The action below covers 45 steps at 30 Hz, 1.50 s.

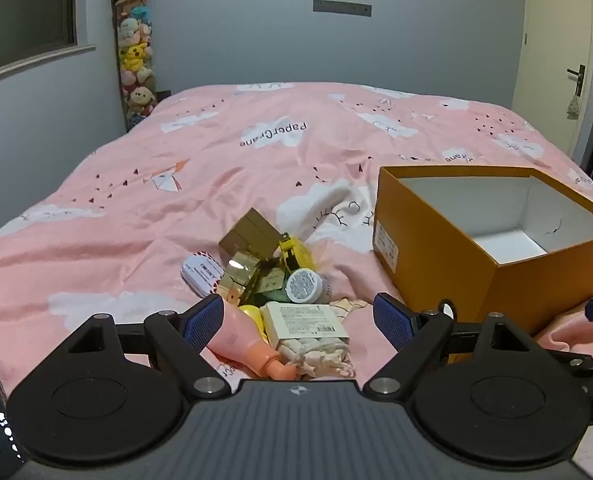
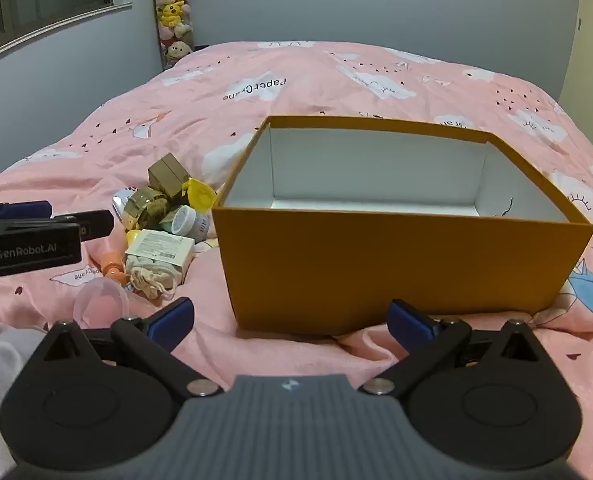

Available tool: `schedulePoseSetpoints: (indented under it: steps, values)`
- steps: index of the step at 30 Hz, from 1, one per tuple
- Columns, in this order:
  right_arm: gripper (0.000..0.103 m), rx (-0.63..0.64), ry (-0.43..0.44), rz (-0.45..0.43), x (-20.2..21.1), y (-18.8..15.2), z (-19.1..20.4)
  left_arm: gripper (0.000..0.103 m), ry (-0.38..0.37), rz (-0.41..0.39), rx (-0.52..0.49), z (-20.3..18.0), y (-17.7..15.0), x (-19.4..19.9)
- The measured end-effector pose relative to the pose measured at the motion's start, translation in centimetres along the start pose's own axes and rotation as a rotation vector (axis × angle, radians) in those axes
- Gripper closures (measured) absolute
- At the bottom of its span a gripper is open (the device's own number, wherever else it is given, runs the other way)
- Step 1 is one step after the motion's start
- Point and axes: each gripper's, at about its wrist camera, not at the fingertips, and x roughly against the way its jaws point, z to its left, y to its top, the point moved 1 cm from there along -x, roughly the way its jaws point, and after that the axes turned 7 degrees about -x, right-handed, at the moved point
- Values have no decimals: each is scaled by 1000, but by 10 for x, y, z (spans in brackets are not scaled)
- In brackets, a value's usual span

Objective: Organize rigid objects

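A pile of small items lies on the pink duvet (image 1: 136, 216): a brown carton (image 1: 252, 236), a gold jar (image 1: 240, 276), a white oval tin (image 1: 200, 276), a round white jar (image 1: 304, 286), a labelled white box (image 1: 306, 320), a pink bottle (image 1: 236, 340) and a cloth pouch (image 1: 320, 356). My left gripper (image 1: 296, 324) hovers open over the pile's near end; its left pad is close beside the pink bottle. An empty orange box (image 2: 396, 264) with a white inside stands to the right of the pile (image 2: 164, 216). My right gripper (image 2: 290, 320) is open just before the box's near wall, holding nothing.
The left gripper (image 2: 62, 216) reaches in from the left edge of the right wrist view. A clear plastic cup (image 2: 100, 304) lies near the pile. A tall tube of plush toys (image 1: 134, 60) stands in the far corner, a window at left, a door (image 1: 556, 60) at right.
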Motion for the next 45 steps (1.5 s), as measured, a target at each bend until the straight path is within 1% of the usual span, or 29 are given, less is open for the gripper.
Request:
schedulePoseSetpoints:
  steps: [3,5,6,7,8,9,16,45]
  values:
    - [2,11,0,-3,0,0,1,4,-16,-13,-17,-4,0,3]
    - [2,19,8,-2,0,1,1,4,-33,-18,7,4,-5,6]
    - [2,21,11,-5,1,2,1,4,-20,-9,-4,0,-4,5]
    - [2,24,-5,13,-2,3,3,4,-21,-8,4,0,-6,3]
    - [2,18,-7,9,-1,3,1,4,-19,11,2,1,-3,-1]
    - [2,22,-17,2,-4,-1,4,4,-12,11,-8,-2,-2,-1]
    - [2,-1,-35,32,-6,2,1,4,-13,15,-4,-3,-2,-6]
    - [2,-19,-51,46,-10,2,0,4,-17,21,-7,-3,-2,-4]
